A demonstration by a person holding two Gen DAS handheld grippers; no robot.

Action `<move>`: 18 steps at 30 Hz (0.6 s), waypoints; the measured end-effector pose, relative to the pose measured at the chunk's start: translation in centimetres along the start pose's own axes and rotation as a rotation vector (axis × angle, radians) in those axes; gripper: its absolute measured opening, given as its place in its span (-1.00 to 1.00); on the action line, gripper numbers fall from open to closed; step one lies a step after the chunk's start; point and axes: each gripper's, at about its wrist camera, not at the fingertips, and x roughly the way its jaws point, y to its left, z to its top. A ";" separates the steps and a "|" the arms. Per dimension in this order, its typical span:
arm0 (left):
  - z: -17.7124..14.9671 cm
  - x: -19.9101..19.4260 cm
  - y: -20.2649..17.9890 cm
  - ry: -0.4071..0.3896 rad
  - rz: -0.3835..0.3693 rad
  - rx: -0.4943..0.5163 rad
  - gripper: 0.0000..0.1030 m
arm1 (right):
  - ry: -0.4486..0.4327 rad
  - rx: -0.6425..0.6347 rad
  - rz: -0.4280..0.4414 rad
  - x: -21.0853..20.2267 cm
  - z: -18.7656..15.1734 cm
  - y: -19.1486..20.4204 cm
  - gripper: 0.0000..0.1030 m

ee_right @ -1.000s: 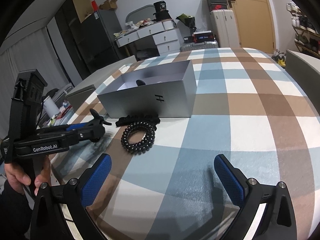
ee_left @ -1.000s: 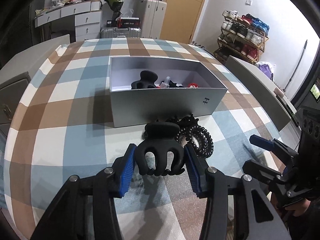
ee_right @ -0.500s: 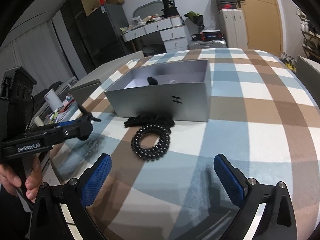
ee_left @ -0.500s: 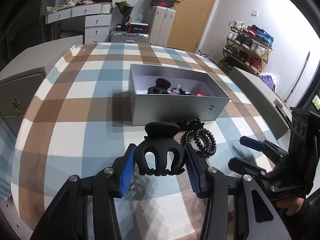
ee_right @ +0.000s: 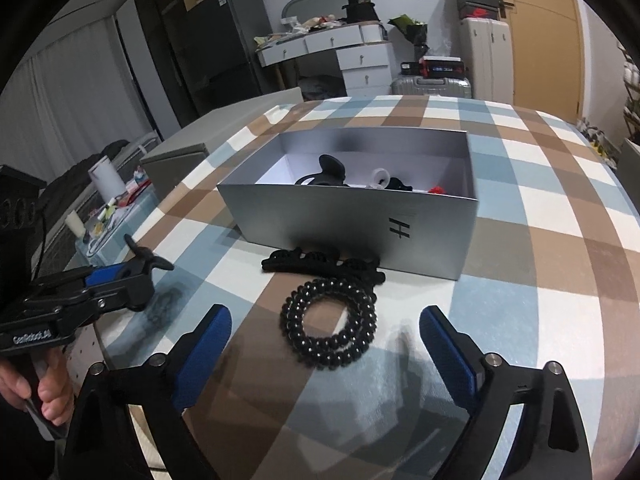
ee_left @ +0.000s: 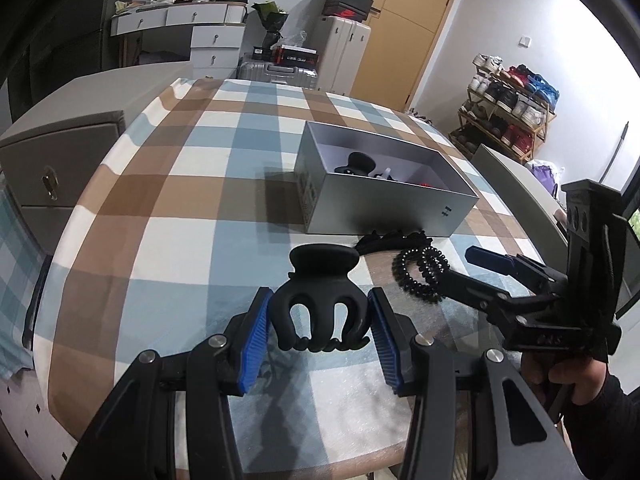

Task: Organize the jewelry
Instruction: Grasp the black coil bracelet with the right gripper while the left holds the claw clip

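My left gripper point(ee_left: 320, 322) is clamped on the black claw clip point(ee_left: 322, 300), blue pads pressing both sides, teeth pointing down, clip held up off the checked tablecloth point(ee_left: 168, 216). From the right wrist cam the same clip point(ee_right: 146, 260) pokes out past the left gripper point(ee_right: 120, 280) at the table's left edge.

My right gripper point(ee_right: 324, 340) is wide apart, nothing between the pads, hovering low w/ the black spiral hair tie point(ee_right: 330, 322) lying flat on the cloth just ahead, roughly centred between the fingers. In the left cam that hair tie point(ee_left: 420, 274) sits right of my held clip, w/ the right gripper point(ee_left: 480, 272) reaching in over it from the right.

Just behind the tie, touching or nearly so, a black scalloped hair clip point(ee_right: 320, 264) lies against the front wall of the grey box point(ee_right: 352, 224). Box is open-topped, near mid-table. Inside: another black claw clip point(ee_right: 330, 170), a small white piece point(ee_right: 380, 178), something red point(ee_right: 438, 190) and more black bits, too small to tell apart.
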 end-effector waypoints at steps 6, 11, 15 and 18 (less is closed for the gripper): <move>-0.3 -0.3 0.7 -0.006 0.012 -0.018 -0.19 | 0.037 -0.033 -0.038 1.0 0.2 0.5 0.63; -0.4 -0.3 1.0 0.000 0.009 -0.027 -0.18 | 0.052 -0.054 -0.060 1.4 0.1 0.9 0.35; -0.4 -0.4 0.7 -0.004 0.009 -0.018 -0.19 | 0.075 -0.028 -0.057 1.7 0.0 0.3 -0.07; -0.3 -0.5 0.8 -0.005 0.011 -0.018 -0.18 | 0.068 -0.011 -0.047 1.5 -0.1 0.0 -0.18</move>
